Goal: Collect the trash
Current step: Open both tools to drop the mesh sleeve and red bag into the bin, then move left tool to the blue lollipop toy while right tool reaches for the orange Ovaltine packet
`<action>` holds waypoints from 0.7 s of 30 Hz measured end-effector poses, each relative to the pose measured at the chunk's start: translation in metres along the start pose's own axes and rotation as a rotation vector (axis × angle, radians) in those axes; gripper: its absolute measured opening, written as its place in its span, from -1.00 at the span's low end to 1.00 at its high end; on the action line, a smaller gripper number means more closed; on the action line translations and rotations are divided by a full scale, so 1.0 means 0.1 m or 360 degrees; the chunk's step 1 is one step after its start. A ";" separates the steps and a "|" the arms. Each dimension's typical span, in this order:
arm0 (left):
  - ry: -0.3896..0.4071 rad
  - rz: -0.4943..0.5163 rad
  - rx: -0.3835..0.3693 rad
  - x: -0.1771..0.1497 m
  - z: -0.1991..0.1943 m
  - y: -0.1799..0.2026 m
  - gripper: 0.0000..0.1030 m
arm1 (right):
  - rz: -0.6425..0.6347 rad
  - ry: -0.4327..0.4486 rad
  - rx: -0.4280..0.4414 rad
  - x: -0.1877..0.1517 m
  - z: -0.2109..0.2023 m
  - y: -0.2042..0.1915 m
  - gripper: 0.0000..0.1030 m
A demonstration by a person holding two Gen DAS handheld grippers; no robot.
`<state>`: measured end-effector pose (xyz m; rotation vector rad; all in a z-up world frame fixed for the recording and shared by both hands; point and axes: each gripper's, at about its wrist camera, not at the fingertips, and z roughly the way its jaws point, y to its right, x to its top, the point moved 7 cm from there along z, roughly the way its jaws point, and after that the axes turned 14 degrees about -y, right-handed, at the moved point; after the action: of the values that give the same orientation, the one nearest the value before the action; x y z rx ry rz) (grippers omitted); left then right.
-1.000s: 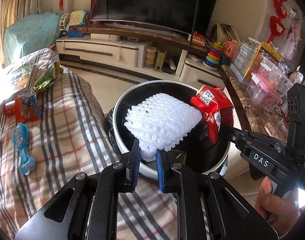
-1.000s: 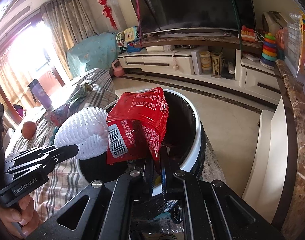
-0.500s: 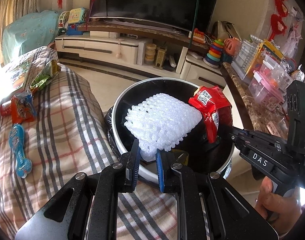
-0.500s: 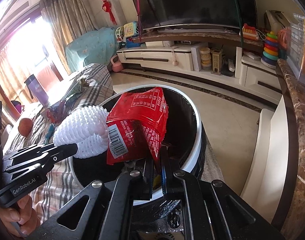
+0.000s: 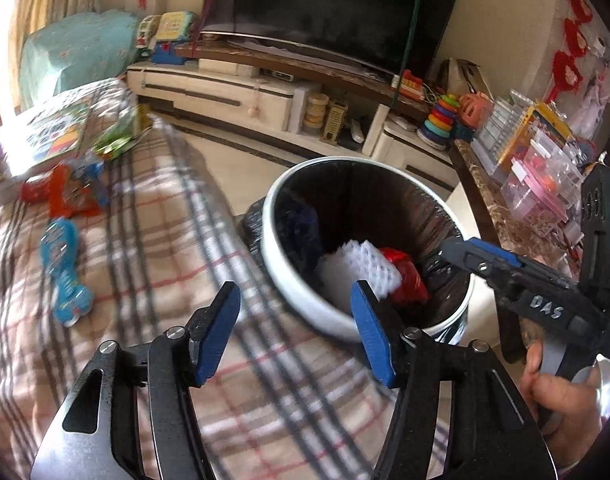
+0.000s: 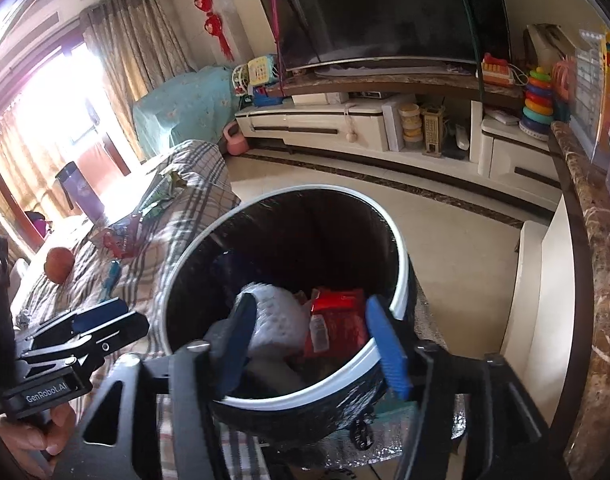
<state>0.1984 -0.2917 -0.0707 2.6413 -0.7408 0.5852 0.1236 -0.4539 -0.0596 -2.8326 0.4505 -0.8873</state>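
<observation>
white foam netting (image 5: 371,266) and crinkly red wrapper (image 5: 409,280) inside round black-lined bin (image 5: 305,304), both tongs apart, empty

- Your right wrist view is blown out at the left, where daylight floods through the window (image 6: 53,112).
- The plaid cover (image 5: 153,248) smears with motion blur.
- The bin (image 6: 401,280) interior stays dark.
- Fisheye bending and black vignetting mark your frame corners.

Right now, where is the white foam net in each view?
Left wrist: foam net in the bin, right of centre, beside the red bag.
Right wrist: foam net in the bin, lower centre, left of the red bag.
Shared landmark: the bin's white rim.
</observation>
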 end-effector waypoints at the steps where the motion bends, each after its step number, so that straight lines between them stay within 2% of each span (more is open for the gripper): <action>1: 0.0004 -0.0020 0.0002 -0.03 -0.03 -0.05 0.19 | 0.0005 0.0012 0.0012 -0.01 -0.02 -0.02 0.30; 7: 0.0025 -0.0158 0.0041 -0.24 -0.18 -0.44 0.26 | 0.0028 0.0072 0.0109 -0.05 -0.10 -0.19 0.60; 15: 0.0043 -0.0307 0.0109 -0.49 -0.36 -0.94 0.27 | -0.0036 0.0126 0.0227 -0.11 -0.19 -0.63 0.73; 21: 0.0051 -0.0387 0.0153 -0.65 -0.46 -1.22 0.28 | -0.0148 0.0094 0.0275 -0.15 -0.11 -1.01 0.81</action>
<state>0.2017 -0.1468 -0.0860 2.7469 -0.3822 0.6059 0.1299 -0.3544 -0.0360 -2.6943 0.2374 -0.9780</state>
